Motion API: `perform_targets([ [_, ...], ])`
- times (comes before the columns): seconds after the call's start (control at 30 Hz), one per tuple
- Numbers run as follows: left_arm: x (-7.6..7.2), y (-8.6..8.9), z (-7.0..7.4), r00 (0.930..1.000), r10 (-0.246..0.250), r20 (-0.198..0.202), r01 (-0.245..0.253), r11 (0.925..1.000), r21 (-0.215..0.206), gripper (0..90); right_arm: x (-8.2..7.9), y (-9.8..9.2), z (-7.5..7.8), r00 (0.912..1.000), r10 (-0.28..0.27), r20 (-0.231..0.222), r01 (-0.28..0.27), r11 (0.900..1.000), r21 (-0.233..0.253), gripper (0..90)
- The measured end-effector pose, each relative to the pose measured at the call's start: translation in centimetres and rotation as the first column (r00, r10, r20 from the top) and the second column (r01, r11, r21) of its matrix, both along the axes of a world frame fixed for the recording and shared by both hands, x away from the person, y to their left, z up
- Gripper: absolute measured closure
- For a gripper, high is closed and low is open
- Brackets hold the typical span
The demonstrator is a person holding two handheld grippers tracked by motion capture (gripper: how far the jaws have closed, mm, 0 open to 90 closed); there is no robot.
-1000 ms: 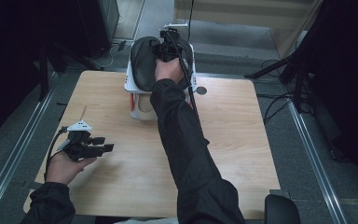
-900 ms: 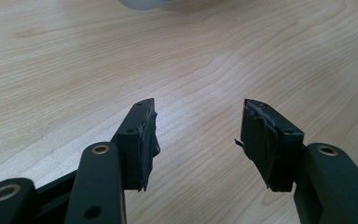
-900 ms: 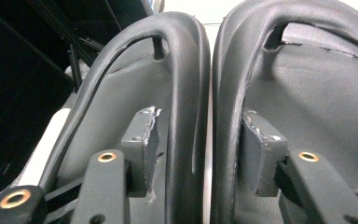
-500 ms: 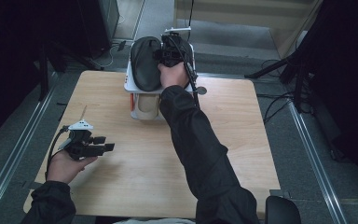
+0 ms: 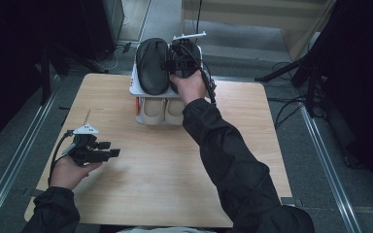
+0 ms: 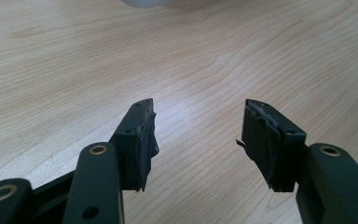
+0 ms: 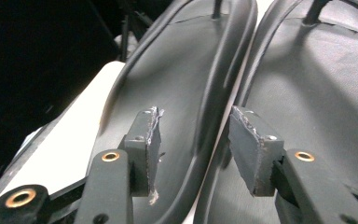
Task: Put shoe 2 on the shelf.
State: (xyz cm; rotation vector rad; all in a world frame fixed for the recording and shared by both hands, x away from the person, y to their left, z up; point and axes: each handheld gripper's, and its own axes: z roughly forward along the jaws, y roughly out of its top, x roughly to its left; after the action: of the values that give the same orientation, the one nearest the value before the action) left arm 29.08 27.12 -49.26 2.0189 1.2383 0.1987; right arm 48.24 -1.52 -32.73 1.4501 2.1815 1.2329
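Black slippers (image 5: pixel 153 65) on the rack — right gripper (image 5: pixel 182 60) outstretched above them, fingers released, straddling one rim.

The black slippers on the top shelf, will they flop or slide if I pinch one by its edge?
The black slippers look thin and flat-soled, so probably light and bendy. Their matte surface suggests decent grip for the right gripper, whose open jaws straddle the two adjoining rims. The narrow white rack might shift if pushed.

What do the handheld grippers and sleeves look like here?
Both are black two-jaw grippers with brass-coloured pivot rivets and worn grey pads. The left gripper carries a grey three-cornered plate and a black cable; the right gripper trails one too. The person wears dark long sleeves.
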Motion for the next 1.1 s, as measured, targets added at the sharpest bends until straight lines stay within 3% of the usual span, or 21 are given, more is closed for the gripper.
perform_targets([
  [0.23, 0.2, -0.2, 0.0, 1.0000, 0.007, 0.003, -0.007, 1.0000, -0.003, 43.6, -2.3, -1.1, 0.4, 0.9929, 0.119, -0.005, -0.119, 0.993, 0.009, 55.1],
  [0.33, 0.3, -0.2, 0.0, 1.0000, 0.006, -0.001, -0.006, 1.0000, -0.006, 43.4, -3.5, -1.7, 0.4, 0.9888, 0.148, 0.023, -0.148, 0.989, 0.017, 57.0],
  [0.47, 0.4, -0.2, -0.1, 0.9999, 0.006, -0.012, -0.007, 0.9999, -0.009, 43.3, -4.9, -2.6, -0.4, 0.9815, 0.190, 0.022, -0.191, 0.981, 0.044, 57.0],
  [0.6, 0.5, -0.3, -0.1, 1.0000, 0.002, -0.006, -0.002, 1.0000, -0.006, 43.2, -6.3, -3.1, -1.2, 0.9710, 0.238, 0.025, -0.238, 0.971, 0.022, 57.1],
  [0.73, 0.5, -0.5, -0.1, 0.9999, 0.004, -0.010, -0.004, 1.0000, -0.006, 43.2, -7.8, -3.7, -1.9, 0.9631, 0.267, 0.035, -0.268, 0.963, 0.031, 57.7],
  [1.1, 0.6, -0.5, -0.2, 0.9999, 0.000, -0.011, 0.000, 1.0000, 0.002, 43.1, -10.3, -4.8, -4.8, 0.9262, 0.377, 0.010, -0.377, 0.925, 0.042, 56.8],
])
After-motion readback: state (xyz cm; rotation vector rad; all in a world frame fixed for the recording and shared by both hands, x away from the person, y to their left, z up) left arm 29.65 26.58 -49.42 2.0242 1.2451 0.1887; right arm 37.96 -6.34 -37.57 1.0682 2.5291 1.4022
